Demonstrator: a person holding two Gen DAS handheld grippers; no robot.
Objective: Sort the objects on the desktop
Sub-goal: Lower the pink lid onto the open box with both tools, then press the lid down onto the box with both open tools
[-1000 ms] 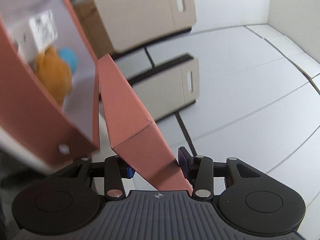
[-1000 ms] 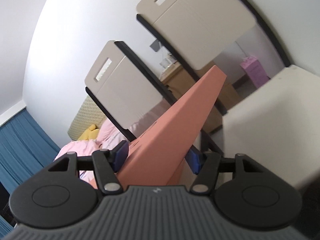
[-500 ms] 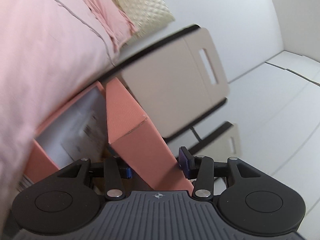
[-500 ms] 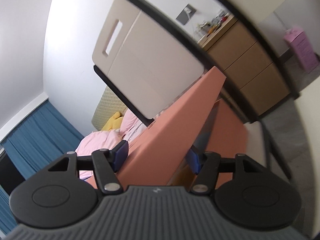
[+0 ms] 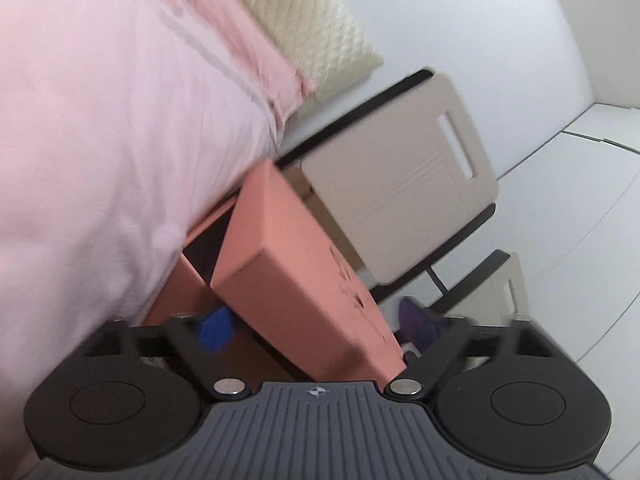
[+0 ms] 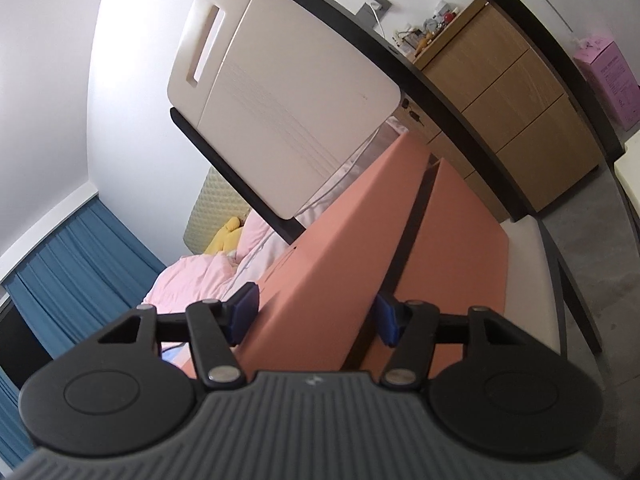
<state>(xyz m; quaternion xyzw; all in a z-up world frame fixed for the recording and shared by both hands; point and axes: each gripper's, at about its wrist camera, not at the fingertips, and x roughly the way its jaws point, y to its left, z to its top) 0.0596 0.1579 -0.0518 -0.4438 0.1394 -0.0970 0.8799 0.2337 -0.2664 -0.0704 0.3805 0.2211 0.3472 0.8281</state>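
Pink bedding (image 5: 120,140) fills the left view, where the left gripper (image 5: 316,324) has just been opening and now stands released around the box lid (image 5: 304,280). Right gripper (image 6: 316,316) clamps the lid's far end, so the lid probably hangs from it alone.

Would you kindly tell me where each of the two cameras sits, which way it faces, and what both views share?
Left wrist view: sits on the left tongs, looking along the fingers at the box lid, pink bedding and a chair; the jaws have just opened and stand off the lid.
Right wrist view: sits on the right tongs, facing the lid, a chair, a wooden cabinet and blue curtains; the pads grip the lid.
Shared: salmon lid, chair, pink bedding.
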